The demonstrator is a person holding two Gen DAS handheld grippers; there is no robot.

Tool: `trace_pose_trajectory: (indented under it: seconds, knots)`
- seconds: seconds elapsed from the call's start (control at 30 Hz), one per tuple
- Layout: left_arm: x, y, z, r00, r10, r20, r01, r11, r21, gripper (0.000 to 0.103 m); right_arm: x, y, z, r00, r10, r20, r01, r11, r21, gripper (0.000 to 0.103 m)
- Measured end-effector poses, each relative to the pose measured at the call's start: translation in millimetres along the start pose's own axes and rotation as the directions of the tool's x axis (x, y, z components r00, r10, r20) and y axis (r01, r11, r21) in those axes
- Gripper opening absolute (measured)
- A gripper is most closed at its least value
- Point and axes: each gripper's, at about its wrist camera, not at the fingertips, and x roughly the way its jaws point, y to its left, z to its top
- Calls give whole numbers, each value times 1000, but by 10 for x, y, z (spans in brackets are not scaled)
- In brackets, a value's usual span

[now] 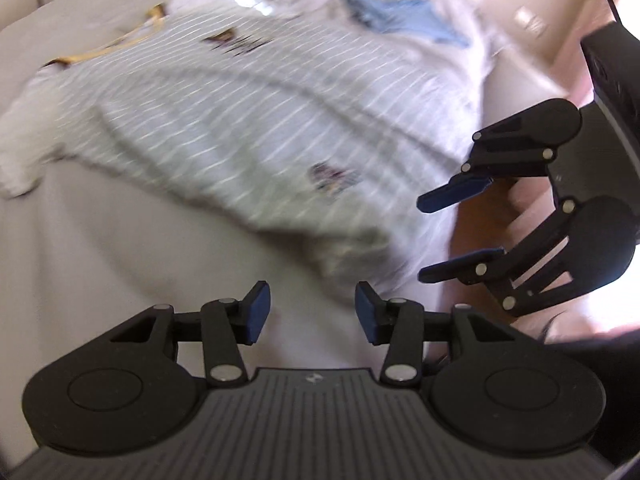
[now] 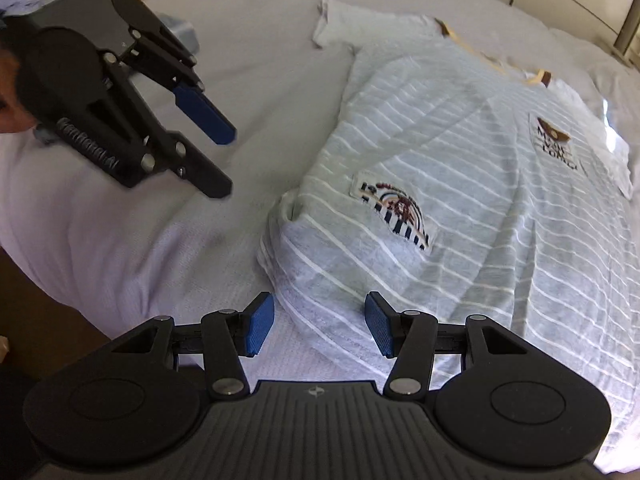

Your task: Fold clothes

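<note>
Shirt (image 2: 460, 208) lies flat on bed (image 2: 248, 60); both tongs empty.

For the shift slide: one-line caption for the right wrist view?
Open right gripper poised at the hem of a grey, white-striped T-shirt spread on a white bedsheet; open left gripper hovers alongside.

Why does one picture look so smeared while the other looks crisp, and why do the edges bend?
Left wrist view: the striped shirt is streaked by motion blur, though the left gripper stays sharp, since it moves with the camera. Right wrist view: the shirt's stripes and patches read clearly, with bright glare at the right edge. Both views: the fisheye lens curves the bed and darkens the corners.
</note>
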Motion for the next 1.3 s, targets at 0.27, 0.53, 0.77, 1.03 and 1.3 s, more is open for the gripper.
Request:
trace_pose_trajectory:
  seconds: [0.27,0.53,0.77,1.03,1.3]
  knots:
    - [341,54,3,981,-191,15,185,923,-338,3,-370,-368,-243,995,-80,-67,88,987,133,56]
    - [0,-68,-502,978,-206,-45,128,751,-648,0,-609,-591,-348,992,-99,-79,114,969,219,57]
    - [-99,140,-553,992,-112,-51,50,744,-666,7,-593,-654,-319,995,-71,-65,84,968,237,60]
    - [-187,420,-366,996,79,-43,-89,790,-607,12,-365,-433,105,996,88,29,-92,976,197,61]
    - [-247,205,-367,996,90,-24,-89,839,-536,23,85,-429,357,983,182,-2,-174,941,290,4]
